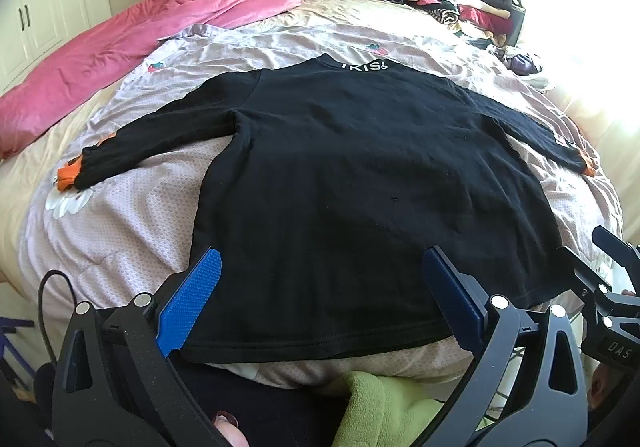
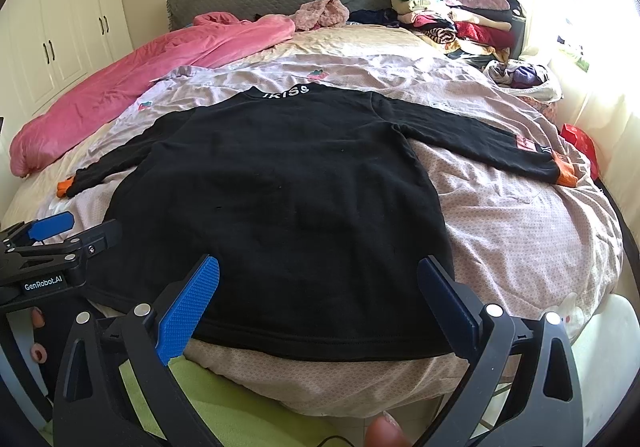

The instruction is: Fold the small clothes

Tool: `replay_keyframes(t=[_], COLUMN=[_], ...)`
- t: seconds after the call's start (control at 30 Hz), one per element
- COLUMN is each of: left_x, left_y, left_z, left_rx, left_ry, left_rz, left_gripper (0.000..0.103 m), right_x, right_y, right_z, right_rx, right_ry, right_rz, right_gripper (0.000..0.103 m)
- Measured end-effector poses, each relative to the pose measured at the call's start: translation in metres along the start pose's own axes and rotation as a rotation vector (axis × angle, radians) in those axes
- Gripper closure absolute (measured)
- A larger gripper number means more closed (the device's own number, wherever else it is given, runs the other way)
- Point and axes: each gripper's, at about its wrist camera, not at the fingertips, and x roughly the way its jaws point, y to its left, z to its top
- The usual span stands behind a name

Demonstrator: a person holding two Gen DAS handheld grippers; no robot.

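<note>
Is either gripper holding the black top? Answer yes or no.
No: both the left gripper and right gripper are open above the flat black top.

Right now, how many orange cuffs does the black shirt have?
2. One orange cuff ends the sleeve stretched to the left; the other orange cuff ends the sleeve stretched to the right of the black shirt.

White letters on the neckband of the black long-sleeved top (image 2: 280, 187) read "IKISS", clearest from the right wrist view. The body of the left gripper (image 2: 52, 231) carries a small plate reading "GenRobot.AI". On the right gripper (image 1: 612, 279), a similar plate shows only "DAS", the rest cut off.
</note>
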Motion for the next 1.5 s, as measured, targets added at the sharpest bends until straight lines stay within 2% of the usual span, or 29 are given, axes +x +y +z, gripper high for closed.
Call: replay_keyframes(t=[1.0,1.5], left_x=[0.004,0.022], left_y=[0.007,-0.005], left_z=[0.001,0.021], left_rx=[-0.009,-0.008], left_ry=[-0.008,0.009], left_rz=[0.011,0.016], left_gripper=[0.009,0.009], right_x=[0.003,0.017], right_y=[0.002,-0.003], right_z=[0.004,0.017], right_rx=[-0.02,-0.008], right_ry=[-0.007,-0.007], right_rz=[0.0,0.01], right_gripper=[0.004,0.004])
